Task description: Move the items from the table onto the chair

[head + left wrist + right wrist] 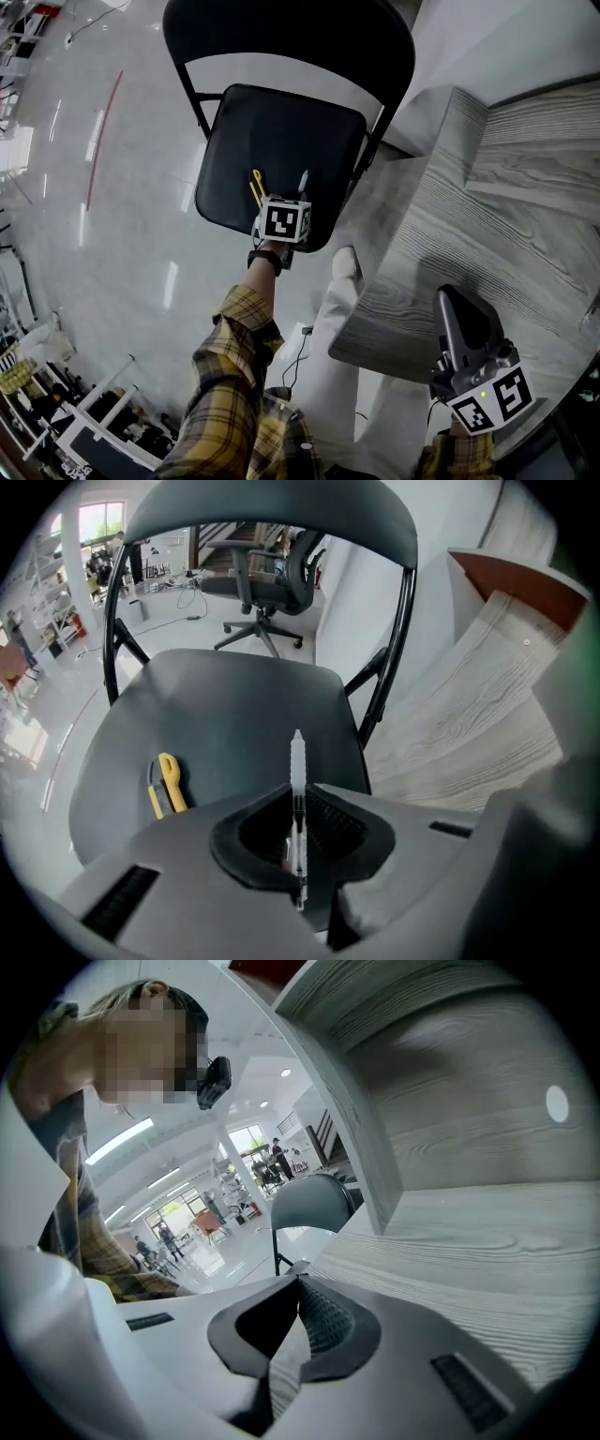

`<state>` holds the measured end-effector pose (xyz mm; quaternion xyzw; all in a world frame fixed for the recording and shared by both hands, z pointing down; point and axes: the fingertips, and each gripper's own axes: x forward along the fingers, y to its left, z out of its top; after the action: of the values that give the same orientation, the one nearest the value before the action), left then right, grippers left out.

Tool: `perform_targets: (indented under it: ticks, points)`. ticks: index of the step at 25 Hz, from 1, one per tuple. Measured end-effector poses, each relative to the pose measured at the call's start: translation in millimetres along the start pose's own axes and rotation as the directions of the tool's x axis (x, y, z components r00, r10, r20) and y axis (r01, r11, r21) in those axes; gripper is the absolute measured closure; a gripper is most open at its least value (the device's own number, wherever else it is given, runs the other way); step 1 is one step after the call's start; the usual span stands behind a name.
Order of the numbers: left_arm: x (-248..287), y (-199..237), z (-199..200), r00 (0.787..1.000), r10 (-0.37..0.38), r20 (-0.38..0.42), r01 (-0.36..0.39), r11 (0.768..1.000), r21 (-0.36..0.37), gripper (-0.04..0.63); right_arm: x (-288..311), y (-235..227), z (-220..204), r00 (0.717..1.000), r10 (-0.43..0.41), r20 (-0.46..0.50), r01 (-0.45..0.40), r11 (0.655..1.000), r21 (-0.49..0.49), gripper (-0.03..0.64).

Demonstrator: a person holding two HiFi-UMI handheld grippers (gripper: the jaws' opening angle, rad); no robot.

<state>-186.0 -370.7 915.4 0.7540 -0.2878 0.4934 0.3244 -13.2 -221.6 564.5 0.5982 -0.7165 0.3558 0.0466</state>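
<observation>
A slim clear-and-white pen (pixel 298 771) sticks out forward from my left gripper (pixel 298 803), whose jaws are shut on it. This gripper (pixel 286 199) hovers over the near edge of the black folding chair's seat (pixel 272 131), the pen (pixel 303 180) pointing toward the backrest. A small yellow-and-grey tool (pixel 167 785) lies on the seat (pixel 234 705), left of the pen, also seen from the head view (pixel 255 187). My right gripper (pixel 457 305) is shut with nothing in it, above the near corner of the pale wood-grain table (pixel 525 187).
The table (pixel 469 1241) has a raised upright panel (pixel 375 1101) at its far side. A white-trousered leg and shoe (pixel 342 267) stand between chair and table. A cable (pixel 295 352) trails on the glossy floor. An office swivel chair (pixel 267 583) stands behind the folding chair.
</observation>
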Motion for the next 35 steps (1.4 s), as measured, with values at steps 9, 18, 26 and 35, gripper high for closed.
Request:
perform_targets:
  ticks: [9, 18, 26, 35]
  points:
    - [8.7, 6.3, -5.0, 1.000, 0.014, -0.021, -0.014, 1.000, -0.014, 0.526, 5.3, -7.0, -3.0, 1.000, -0.007, 0.000, 0.007, 1.000, 0.008, 0.598]
    - [-32.1, 1.7, 9.4, 0.998, 0.019, 0.061, -0.016, 0.999, -0.045, 0.463, 1.9, 9.8, 11.7, 0.999, 0.019, 0.031, -0.018, 1.000, -0.007, 0.598]
    - [-142.7, -31.5, 55.4, 0.967, 0.029, 0.252, -0.033, 0.999, 0.012, 0.558, -22.7, 31.0, 44.3, 0.995, 0.053, 0.085, -0.051, 0.998, -0.023, 0.598]
    - [-288.7, -144.2, 87.4, 0.904, -0.045, 0.425, -0.014, 0.991, 0.135, 0.591, -118.0, 39.0, 85.8, 0.982, 0.086, 0.168, -0.076, 0.995, -0.068, 0.598]
